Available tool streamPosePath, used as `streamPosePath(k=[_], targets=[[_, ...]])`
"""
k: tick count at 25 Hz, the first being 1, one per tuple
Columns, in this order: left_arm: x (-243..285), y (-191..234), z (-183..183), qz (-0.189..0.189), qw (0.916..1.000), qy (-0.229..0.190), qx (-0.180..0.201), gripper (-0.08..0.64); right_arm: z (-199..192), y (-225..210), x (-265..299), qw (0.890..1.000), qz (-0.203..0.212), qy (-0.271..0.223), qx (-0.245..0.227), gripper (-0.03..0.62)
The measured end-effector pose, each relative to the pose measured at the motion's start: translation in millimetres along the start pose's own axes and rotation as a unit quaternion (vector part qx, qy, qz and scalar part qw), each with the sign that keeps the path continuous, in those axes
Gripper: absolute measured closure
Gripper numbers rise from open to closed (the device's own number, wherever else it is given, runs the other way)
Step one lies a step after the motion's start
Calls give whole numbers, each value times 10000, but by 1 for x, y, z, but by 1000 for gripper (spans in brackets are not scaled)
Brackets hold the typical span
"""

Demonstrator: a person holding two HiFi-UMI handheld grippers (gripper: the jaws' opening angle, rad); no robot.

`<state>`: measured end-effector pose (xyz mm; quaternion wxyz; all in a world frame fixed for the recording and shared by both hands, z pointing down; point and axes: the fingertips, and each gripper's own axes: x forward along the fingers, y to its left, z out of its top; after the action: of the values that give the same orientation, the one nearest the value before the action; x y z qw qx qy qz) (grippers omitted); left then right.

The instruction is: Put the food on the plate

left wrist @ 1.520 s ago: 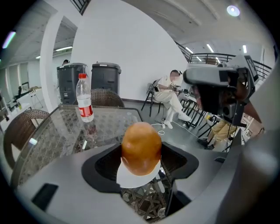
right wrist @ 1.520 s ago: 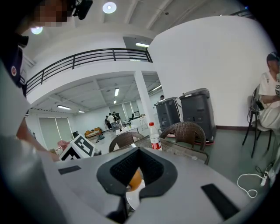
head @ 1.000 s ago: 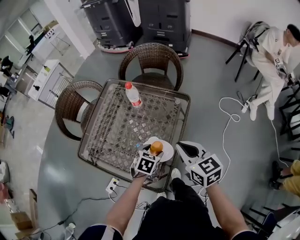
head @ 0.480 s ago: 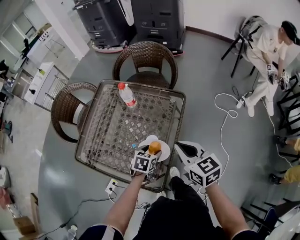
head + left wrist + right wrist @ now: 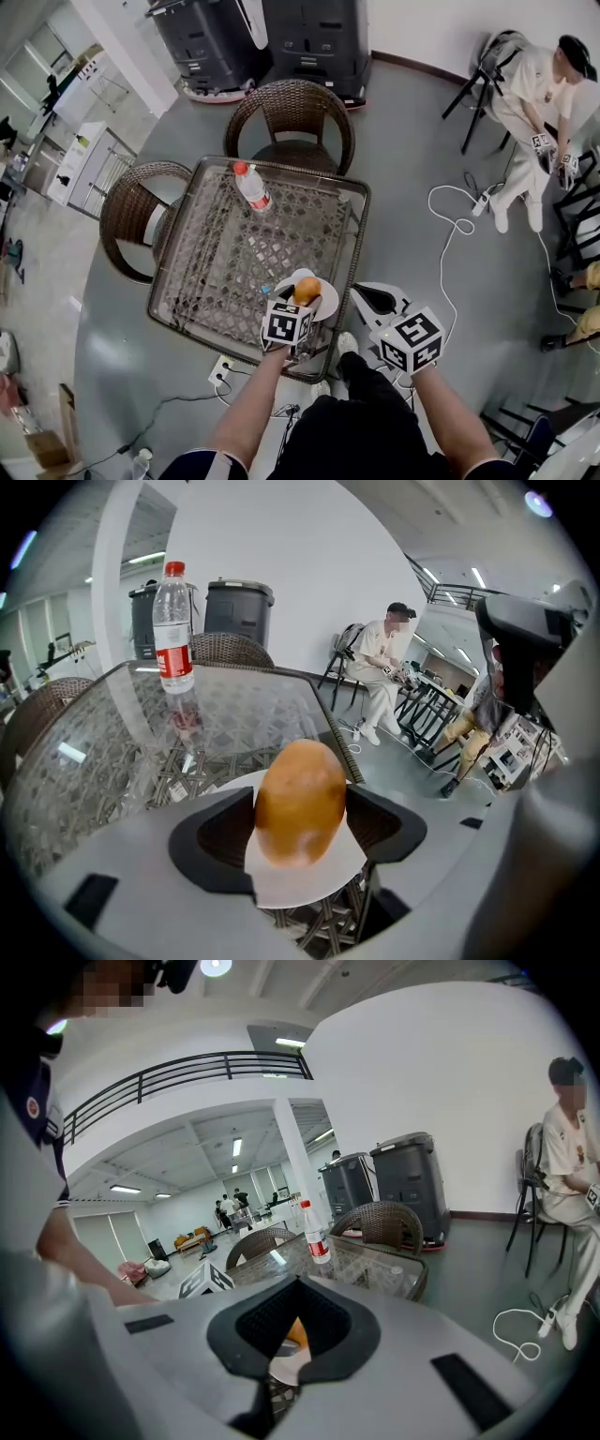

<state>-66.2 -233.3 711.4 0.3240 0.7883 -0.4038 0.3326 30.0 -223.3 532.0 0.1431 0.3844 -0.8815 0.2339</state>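
Holding an orange-brown bun (image 5: 300,794) clamped, your left gripper (image 5: 300,832) has the white plate (image 5: 314,885) beneath its jaws; your right gripper (image 5: 292,1321) is closed, empty.

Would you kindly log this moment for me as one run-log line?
left gripper: fingers shut on orange-brown food item | position: over white plate | right gripper: shut, empty, beside glass-topped table

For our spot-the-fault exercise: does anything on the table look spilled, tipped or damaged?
Nothing stands out. The bottle stands upright on the table, the plate lies flat, and the food is whole, gripped by the left gripper.
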Motion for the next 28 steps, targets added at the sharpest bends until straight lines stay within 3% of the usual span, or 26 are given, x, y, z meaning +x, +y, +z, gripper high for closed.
streamPosePath(k=[16,24,28], targets=[[-33,-4,1,191,9996,-224,29,233,-2,13,-5,9998,167,-57,43,588],[-90,-28,45,-59,9930,-1171,165,239,17,26,-8,9993,227,-296,-35,588],[-122,-42,69,-57,9857,-1637,389,323,26,33,-13,9988,227,-426,-92,588]])
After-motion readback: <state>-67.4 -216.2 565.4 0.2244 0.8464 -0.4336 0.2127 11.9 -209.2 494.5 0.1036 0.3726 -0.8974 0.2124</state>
